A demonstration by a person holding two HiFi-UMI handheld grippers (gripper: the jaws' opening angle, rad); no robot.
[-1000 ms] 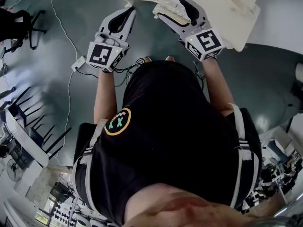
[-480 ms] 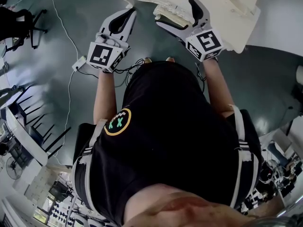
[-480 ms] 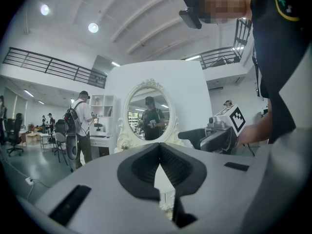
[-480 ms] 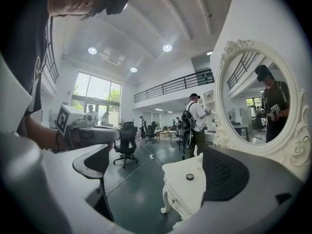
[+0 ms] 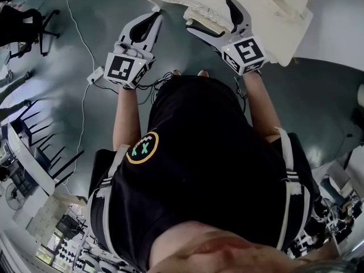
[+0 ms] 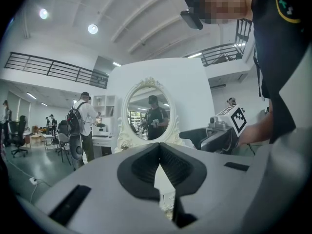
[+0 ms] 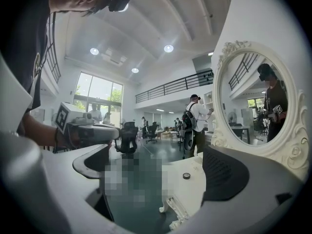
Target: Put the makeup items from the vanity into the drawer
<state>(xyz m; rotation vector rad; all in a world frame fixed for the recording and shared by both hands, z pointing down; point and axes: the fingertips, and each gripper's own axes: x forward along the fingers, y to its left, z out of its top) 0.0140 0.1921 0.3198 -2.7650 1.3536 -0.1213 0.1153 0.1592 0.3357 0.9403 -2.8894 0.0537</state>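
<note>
Grey-green floor (image 5: pixel 51 95) takes up the left of the head view, crossed by a white cable (image 5: pixel 73 30) that runs to a white power strip (image 5: pixel 94 75). Just right of these, the left gripper (image 5: pixel 153 19) points level, its tips near the front left corner of the vanity. In its own view the two dark ribbed pads meet at the tips, with nothing caught between them.

Further right, the right gripper (image 5: pixel 211 15) reaches in at the front edge of the white vanity (image 5: pixel 273 16). Its jaws have just been opening and now stand spread as wide as they go, gripping nothing. One finger lies low along the front and the other is up over the tabletop. Between them sits a carved projecting part (image 5: pixel 200 11) of the vanity front, and the pads press on neither side of it. Whether that part is the drawer cannot be told.

In the right gripper view a small dark round thing (image 7: pixel 186 176) lies on the vanity top. It shows in the gap between the jaws but beyond their tips, and is too small to name. At the far right the oval mirror (image 7: pixel 258 106) stands upright in its carved white frame at the back of the vanity, reflecting the person who holds the grippers
</note>
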